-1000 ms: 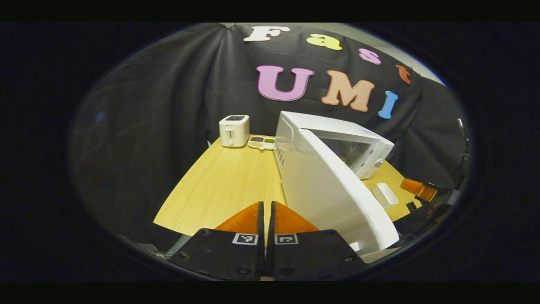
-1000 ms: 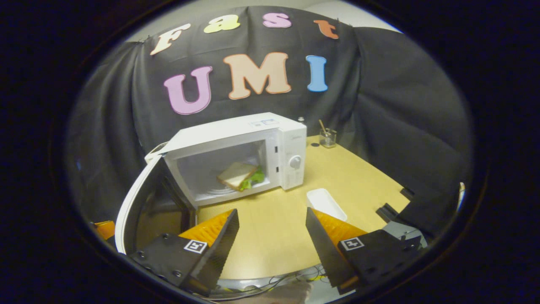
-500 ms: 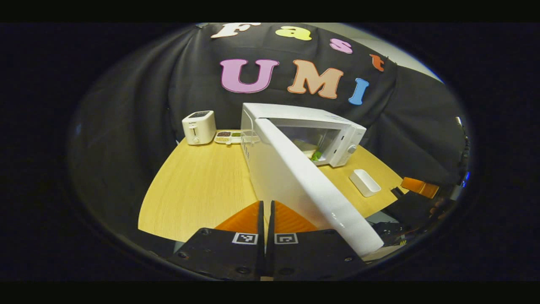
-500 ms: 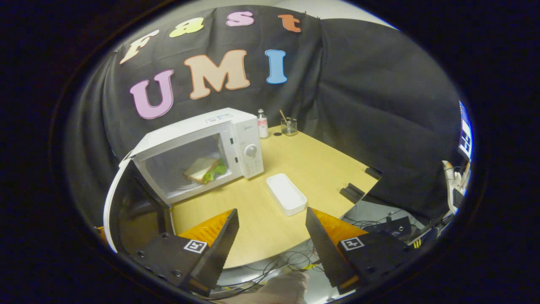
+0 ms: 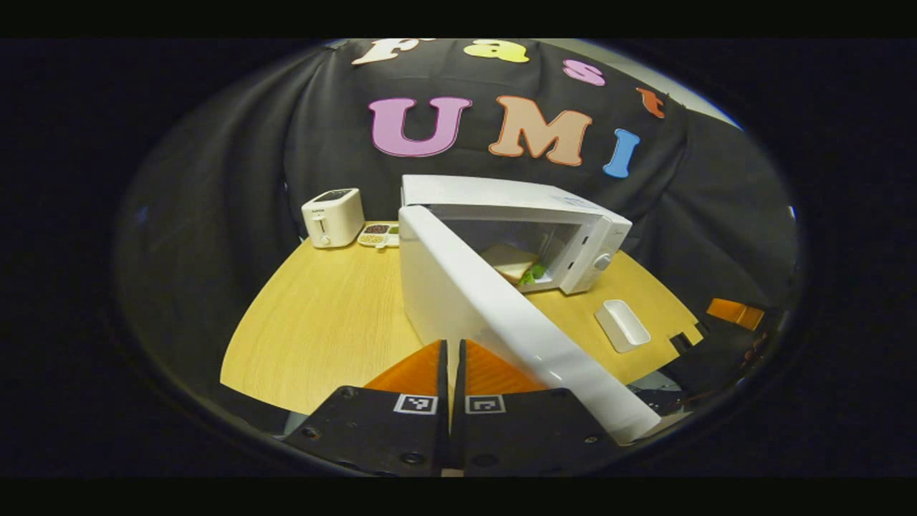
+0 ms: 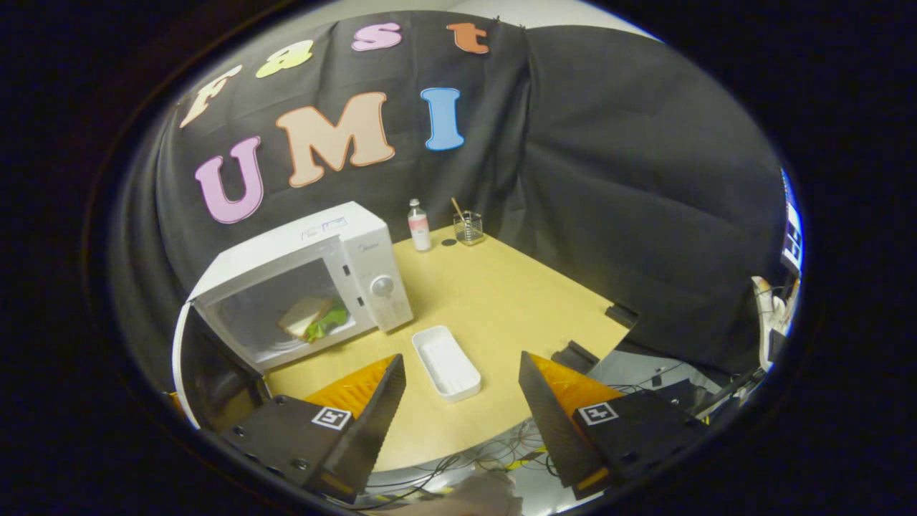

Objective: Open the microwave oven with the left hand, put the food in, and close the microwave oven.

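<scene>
Worktop (image 6: 501,301): sandwich (image 6: 308,319) inside microwave (image 6: 308,287), door (image 5: 501,315) open. Left gripper (image 5: 450,373) jaws together beside door; right gripper (image 6: 462,401) jaws apart, empty. Risk: glancing push slips off door edge, latch misses.

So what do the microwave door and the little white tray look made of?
Microwave door: looks like glossy white plastic, with a light glint along its edge. White tray: probably matte plastic, thin raised rim; ceramic can't be ruled out.

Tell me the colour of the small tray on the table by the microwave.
White. The tray shows best in the right gripper view.
</scene>
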